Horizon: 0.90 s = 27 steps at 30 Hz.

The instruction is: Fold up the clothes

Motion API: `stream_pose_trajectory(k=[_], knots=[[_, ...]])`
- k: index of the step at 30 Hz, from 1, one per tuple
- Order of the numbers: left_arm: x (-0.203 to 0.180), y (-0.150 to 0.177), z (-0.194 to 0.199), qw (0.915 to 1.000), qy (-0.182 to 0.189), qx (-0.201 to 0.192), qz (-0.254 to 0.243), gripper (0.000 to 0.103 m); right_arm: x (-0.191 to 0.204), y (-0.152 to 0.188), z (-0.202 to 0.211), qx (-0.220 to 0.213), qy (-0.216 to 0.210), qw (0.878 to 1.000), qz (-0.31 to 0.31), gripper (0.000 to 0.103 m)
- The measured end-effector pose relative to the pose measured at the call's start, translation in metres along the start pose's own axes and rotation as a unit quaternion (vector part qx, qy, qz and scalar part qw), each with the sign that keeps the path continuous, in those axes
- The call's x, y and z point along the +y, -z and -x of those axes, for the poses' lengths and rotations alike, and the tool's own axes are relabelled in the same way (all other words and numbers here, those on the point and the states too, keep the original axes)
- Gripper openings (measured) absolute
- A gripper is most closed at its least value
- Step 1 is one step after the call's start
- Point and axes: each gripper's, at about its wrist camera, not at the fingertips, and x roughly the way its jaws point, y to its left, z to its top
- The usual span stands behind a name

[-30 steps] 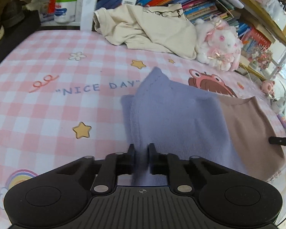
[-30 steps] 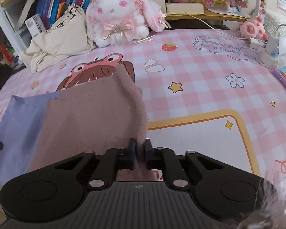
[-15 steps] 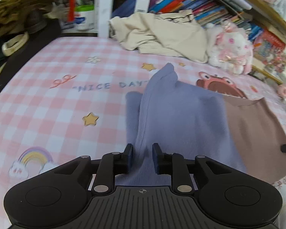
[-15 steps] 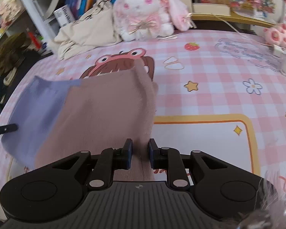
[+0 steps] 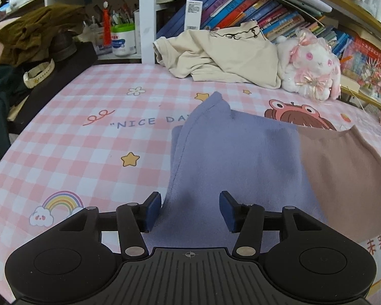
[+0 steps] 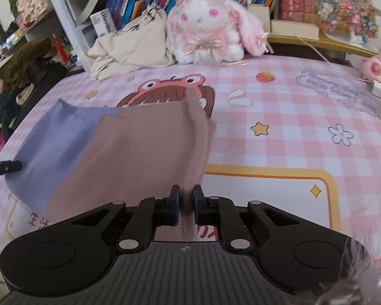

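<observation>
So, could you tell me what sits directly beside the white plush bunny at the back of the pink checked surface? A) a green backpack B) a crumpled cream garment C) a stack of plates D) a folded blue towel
B: the cream garment lies crumpled against the white plush bunny, in front of the shelved books.

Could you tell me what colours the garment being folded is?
The garment is lavender-blue on one half, dusty brown-pink on the other; right wrist view.

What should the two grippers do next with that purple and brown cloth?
Probably let go on the right too. The left gripper is opening its jaws around the purple-and-brown garment, while the right gripper pinches the brown edge, so the fold seems laid.
</observation>
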Motion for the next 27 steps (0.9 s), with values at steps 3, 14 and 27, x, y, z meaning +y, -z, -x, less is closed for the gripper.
stream_pose_trajectory(k=[3,14,27], knots=[[0.006,-0.002,-0.006,0.9999,0.009,0.008,-0.004,0.050,-0.001,-0.001,-0.004,0.009,0.001,1.000,-0.021,0.016],[0.026,-0.004,-0.016,0.9980,0.060,0.012,-0.013,0.050,0.011,0.001,-0.005,0.013,0.037,0.999,-0.036,0.019],[0.041,-0.008,-0.022,0.9940,0.108,0.016,0.001,0.048,0.012,-0.002,-0.012,0.004,0.066,0.996,-0.066,0.023]])
